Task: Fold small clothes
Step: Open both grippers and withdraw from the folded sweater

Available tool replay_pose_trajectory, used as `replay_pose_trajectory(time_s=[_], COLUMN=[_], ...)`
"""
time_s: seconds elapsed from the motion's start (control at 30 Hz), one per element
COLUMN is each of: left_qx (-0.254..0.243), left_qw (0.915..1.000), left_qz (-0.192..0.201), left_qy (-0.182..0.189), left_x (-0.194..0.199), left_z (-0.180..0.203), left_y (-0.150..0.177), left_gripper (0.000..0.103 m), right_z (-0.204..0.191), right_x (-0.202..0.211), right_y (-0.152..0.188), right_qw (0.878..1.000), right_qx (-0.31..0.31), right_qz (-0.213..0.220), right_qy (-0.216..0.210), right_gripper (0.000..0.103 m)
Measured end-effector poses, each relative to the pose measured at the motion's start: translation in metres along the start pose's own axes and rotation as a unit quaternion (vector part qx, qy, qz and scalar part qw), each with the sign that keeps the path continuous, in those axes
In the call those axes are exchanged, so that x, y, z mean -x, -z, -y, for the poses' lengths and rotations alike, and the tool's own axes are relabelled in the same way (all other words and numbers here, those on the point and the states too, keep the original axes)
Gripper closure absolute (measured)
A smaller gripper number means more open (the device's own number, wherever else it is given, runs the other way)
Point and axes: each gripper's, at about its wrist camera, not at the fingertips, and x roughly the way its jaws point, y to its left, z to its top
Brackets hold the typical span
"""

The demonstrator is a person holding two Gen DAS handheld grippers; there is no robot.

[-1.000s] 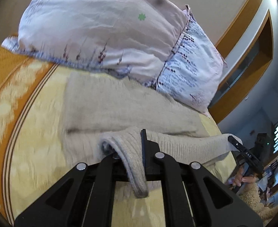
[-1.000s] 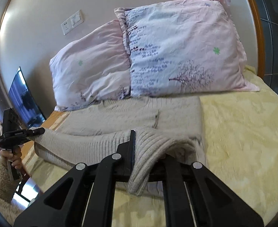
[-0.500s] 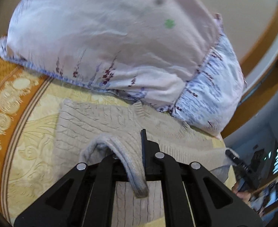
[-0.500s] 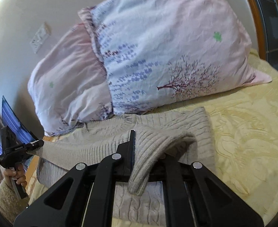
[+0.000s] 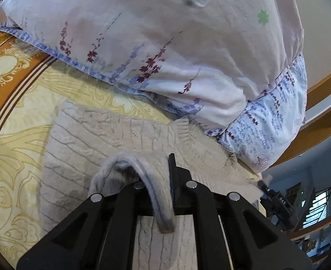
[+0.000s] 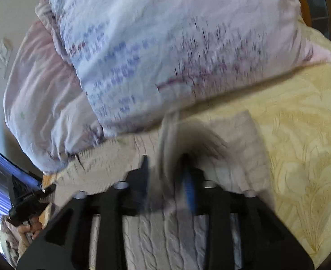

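A beige cable-knit sweater [image 5: 93, 144] lies on the yellow bedspread, its neckline near the pillows. My left gripper [image 5: 158, 180] is shut on a ribbed edge of the sweater [image 5: 156, 193], which hangs over the fingers. The right wrist view is blurred by motion. There the right gripper [image 6: 165, 175] has its jaws parted, with a fold of the sweater [image 6: 167, 135] standing between them. The sweater body [image 6: 165, 236] lies under it. The left gripper also shows at the far left of the right wrist view [image 6: 28, 200].
Two floral pillows [image 5: 165, 45] lean just behind the sweater; they also show in the right wrist view [image 6: 165, 45]. The patterned yellow bedspread [image 6: 300, 157] stretches to the right. An orange border [image 5: 5, 72] runs along the bed's left edge.
Both grippers have carried the sweater's edge forward toward the pillows, folding it over the body. The right jaws have parted around the fold; the left stays shut.
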Motion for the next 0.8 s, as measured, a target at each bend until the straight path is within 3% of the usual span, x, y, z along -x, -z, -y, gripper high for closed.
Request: replay_pose_trajectory(time_s=[0.03,0.07,0.13,0.17,0.33,0.47,0.8], left_qx=[0.003,0.007,0.006,0.001,-0.025,-0.051,-0.087], left_qw=[1.0000,0.9999,0.9992,0.9982,0.9971,0.9970,0.9943], left_qz=[0.002,0.009,0.039,0.057,0.068,0.043,0.004], left_qy=[0.004,0.007,-0.007,-0.017,-0.025,-0.039,-0.061], left_x=[0.002,0.007,0.019,0.026,0.055,0.066,0.068], left_z=[0.000,0.000,0.000,0.001,-0.002,-0.006,-0.014], left_y=[-0.001,-0.003,-0.006,-0.008,-0.004,0.012,0.049], left_gripper=[0.089,0.085,0.056,0.053,0.057,0.061,0.062], right_z=[-0.002,-0.003,-0.001,0.001,0.020,0.042,0.049], right_x=[0.005,0.011,0.021,0.026,0.058,0.072,0.071], right_y=[-0.002,-0.005,-0.006,-0.007,0.003,0.019,0.052], right_qw=[1.000,1.000,0.999,0.999,0.999,0.999,0.998], right_qx=[0.005,0.009,0.011,0.010,0.016,0.014,0.047], right_qz=[0.012,0.022,0.032,0.035,0.046,0.036,-0.007], right_qy=[0.002,0.002,0.000,0.001,0.022,0.030,0.037], right_gripper=[0.037,0.037,0.037,0.037,0.038,0.053,0.054])
